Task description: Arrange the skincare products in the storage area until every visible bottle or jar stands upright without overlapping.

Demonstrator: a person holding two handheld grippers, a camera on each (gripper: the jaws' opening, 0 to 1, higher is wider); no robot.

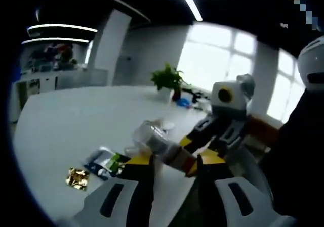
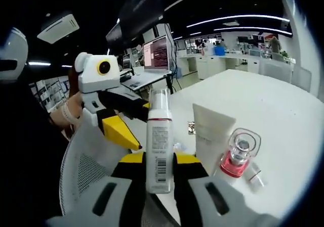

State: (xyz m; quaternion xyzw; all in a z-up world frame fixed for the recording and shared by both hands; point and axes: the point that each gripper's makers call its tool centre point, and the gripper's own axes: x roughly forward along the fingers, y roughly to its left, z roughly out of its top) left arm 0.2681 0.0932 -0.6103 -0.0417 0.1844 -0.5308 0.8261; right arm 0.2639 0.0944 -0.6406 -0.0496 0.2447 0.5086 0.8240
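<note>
In the right gripper view, a tall white pump bottle [image 2: 159,146] with a clear cap and a barcode is held upright between the jaws of the right gripper [image 2: 159,169], low in the centre of the frame. Just right of it, a white tube [image 2: 210,133] is seen standing on the white table [image 2: 283,110], with a pink-based clear bottle [image 2: 237,156] in front of it. The left gripper [image 2: 119,126] is seen at the left of the frame. In the left gripper view, the left gripper [image 1: 174,169] is seen at lower centre, jaws narrowly spread; whether anything is gripped cannot be told. A clear bottle [image 1: 152,136] is seen beyond it, held by the right gripper [image 1: 190,153]. A dark sachet [image 1: 107,162] and a gold packet [image 1: 77,178] lie at lower left, and a potted plant [image 1: 167,80] stands at upper centre.
</note>
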